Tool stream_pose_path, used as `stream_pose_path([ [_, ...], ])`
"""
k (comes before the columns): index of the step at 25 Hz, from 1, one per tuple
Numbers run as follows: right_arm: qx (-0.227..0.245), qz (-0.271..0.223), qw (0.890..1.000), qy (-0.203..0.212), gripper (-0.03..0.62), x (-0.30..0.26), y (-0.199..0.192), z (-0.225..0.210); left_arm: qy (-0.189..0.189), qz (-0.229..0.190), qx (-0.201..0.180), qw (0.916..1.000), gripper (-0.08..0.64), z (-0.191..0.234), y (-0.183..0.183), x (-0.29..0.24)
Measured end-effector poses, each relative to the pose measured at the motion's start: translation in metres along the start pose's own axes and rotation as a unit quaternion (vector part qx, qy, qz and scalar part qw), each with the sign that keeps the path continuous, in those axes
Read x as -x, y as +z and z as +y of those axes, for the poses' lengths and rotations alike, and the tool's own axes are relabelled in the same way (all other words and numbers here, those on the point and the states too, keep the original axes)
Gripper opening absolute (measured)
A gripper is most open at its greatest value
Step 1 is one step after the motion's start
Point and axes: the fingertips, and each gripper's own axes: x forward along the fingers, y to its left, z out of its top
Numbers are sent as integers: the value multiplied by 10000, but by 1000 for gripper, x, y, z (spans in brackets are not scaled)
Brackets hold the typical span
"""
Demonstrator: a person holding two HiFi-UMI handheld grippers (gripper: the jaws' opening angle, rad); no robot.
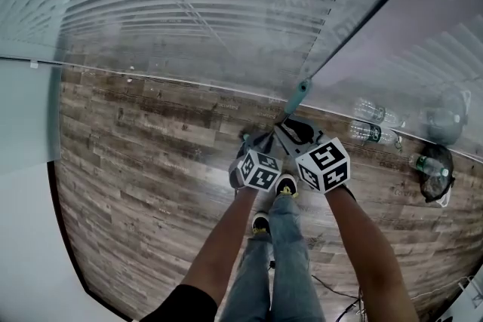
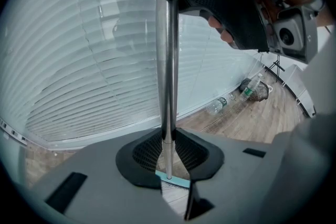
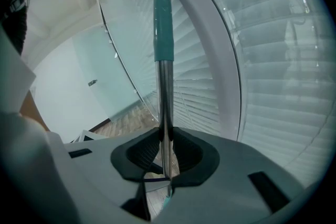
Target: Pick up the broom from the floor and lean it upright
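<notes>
The broom stands nearly upright in front of the blinds. Its metal pole (image 2: 167, 76) runs down between the left gripper's (image 2: 167, 168) jaws, which are shut on it, and the teal broom head (image 2: 173, 180) shows below them near the wooden floor. Higher on the same pole (image 3: 165, 113), the right gripper (image 3: 167, 165) is shut on it, below the teal handle grip (image 3: 163, 29). In the head view the teal grip (image 1: 299, 96) points toward the window, with the left gripper (image 1: 253, 139) and right gripper (image 1: 293, 130) close together under it.
A glass wall with white blinds (image 1: 226, 4) runs along the far side. Plastic bottles (image 1: 371, 122) and a dark bag (image 1: 436, 171) lie on the floor at the right by the window. The person's legs and shoes (image 1: 285, 185) are right below the grippers.
</notes>
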Motion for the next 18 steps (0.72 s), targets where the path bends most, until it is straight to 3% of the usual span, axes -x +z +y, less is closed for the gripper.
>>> stream_pose_path([
  [7, -38, -24, 10000, -71, 89, 0, -2, -3, -70, 4, -229, 9997, 86, -2, 0, -2],
  [11, -79, -41, 9998, -154, 124, 1, -2, -7, -98, -24, -251, 9996, 86, -2, 1, 1],
  [18, -109, -221, 9995, -191, 143, 7, -2, -5, -60, -120, -362, 9993, 140, 6, 0, 7],
])
